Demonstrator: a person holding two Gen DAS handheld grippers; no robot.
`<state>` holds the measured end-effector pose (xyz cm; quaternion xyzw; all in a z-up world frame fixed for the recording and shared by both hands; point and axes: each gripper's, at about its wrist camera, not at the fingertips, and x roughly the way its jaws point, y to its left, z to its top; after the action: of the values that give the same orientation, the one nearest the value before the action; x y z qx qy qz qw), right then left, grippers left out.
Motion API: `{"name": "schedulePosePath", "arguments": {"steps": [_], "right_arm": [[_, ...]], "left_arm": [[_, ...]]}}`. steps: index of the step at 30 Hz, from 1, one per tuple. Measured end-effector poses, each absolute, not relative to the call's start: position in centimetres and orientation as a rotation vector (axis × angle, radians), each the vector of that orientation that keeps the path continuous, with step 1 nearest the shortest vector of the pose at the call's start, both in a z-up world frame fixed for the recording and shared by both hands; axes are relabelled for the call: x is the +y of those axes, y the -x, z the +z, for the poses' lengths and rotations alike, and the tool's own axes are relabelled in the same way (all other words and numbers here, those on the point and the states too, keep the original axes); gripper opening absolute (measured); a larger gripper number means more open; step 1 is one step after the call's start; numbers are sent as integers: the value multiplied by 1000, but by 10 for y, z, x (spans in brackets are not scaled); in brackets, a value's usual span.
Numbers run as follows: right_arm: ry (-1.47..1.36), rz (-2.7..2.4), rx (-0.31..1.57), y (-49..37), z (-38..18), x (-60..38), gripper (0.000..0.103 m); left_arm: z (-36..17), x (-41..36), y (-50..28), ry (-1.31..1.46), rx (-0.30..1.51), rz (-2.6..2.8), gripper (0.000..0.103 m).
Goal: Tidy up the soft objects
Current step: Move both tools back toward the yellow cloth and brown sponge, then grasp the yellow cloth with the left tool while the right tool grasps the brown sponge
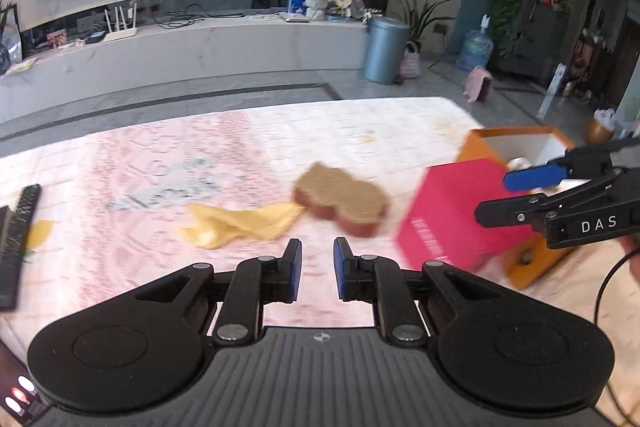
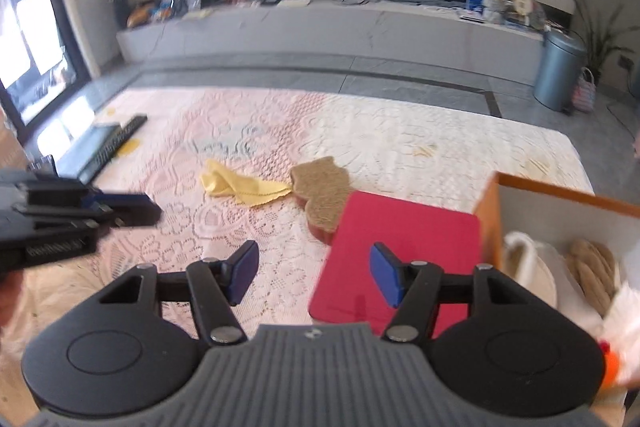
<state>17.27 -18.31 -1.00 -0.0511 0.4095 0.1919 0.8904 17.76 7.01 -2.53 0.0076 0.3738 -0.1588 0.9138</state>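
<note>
The limp yellow cloth (image 2: pixel 244 187) and spongy brown pad (image 2: pixel 320 191) on the table (image 2: pixel 400 139) were judged light and best pinched at a raised fold or edge, while the left gripper (image 1: pixel 317 269) was seen with fingers narrowly apart on nothing and the right gripper (image 2: pixel 314 275) with fingers wide apart and empty.

A: How is the left claw (image 1: pixel 317 269) set?
B: Tilted down, blue pads a narrow gap apart, nothing between them.
A: And the right claw (image 2: pixel 313 277)?
B: Also angled down, jaws spread wider, empty, just beside the left.
</note>
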Motion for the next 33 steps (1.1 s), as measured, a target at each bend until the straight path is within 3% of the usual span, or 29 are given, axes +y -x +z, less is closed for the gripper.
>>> {"name": "schedulePosePath", "arguments": {"steps": [4,6,8,10,14,19,33], "right_arm": [[235,441,880,-201,-24,-152,64],[304,471,905,-218,-31,-139,67],[368,504,958,-237,-40,-127,74],[427,522,1018,-256,-50,-117,81],[558,528,1102,-290,-66,-100,82],[597,540,1216,-330,-89,-91,85],[689,512,1523,-394,-155,-76,88]], "left_arm": [[-35,91,-191,-63,782,-337,22],[-43,106,-199,-91,781,-346,30],[-51,108,-211,-134,804,-343,47],[-62,106,-223,-188,835,-367,54],[-88,108,-251,-282,872,-398,70],[-114,119,-291,-235,907,-404,75],[-136,112,-338,-161,1024,-475,74]]}}
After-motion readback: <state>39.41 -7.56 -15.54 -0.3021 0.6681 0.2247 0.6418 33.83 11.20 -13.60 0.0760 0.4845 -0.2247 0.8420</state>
